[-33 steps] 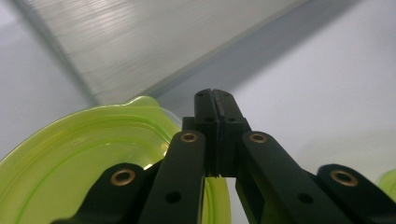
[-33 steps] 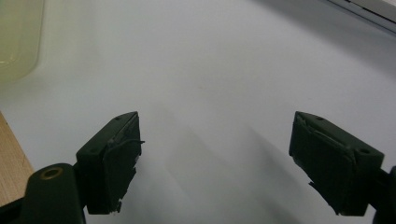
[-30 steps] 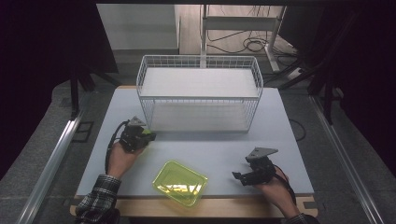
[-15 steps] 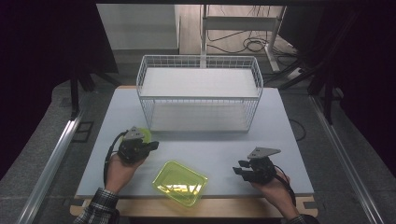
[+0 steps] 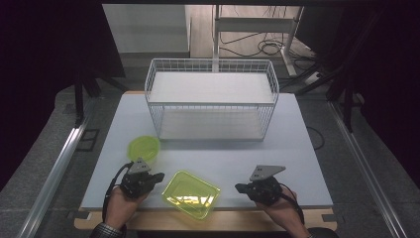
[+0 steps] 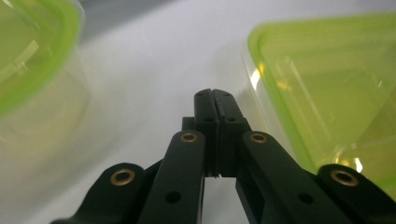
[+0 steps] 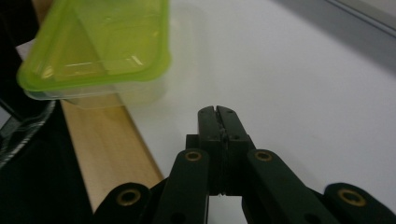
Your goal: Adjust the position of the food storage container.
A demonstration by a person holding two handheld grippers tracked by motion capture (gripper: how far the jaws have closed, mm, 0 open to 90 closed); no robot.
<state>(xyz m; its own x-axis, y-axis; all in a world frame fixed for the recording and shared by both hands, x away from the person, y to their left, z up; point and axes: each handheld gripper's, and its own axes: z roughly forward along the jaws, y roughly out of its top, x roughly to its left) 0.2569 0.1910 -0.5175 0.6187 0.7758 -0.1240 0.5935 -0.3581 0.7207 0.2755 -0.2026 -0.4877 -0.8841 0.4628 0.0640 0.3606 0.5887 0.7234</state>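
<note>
- High view: my left gripper (image 5: 154, 176) and right gripper (image 5: 241, 188) flank the rectangular green-lidded container (image 5: 191, 194), which sits at the near edge of the bench (image 5: 297, 148). A round green-lidded container (image 5: 144, 147) lies just beyond my left hand. The wire basket (image 5: 212, 101) stands well behind. A careless shove could, I judge, push the rectangular container off the front.
- Left gripper view: fingers (image 6: 205, 109) pressed together, empty, between both containers; swinging sideways risks knocking either.
- Right gripper view: fingers (image 7: 208, 123) have just been closing, now together with nothing between; the rectangular container (image 7: 100, 46) overhangs the wooden edge strip (image 7: 112, 149), so tipping seems likely.
</note>
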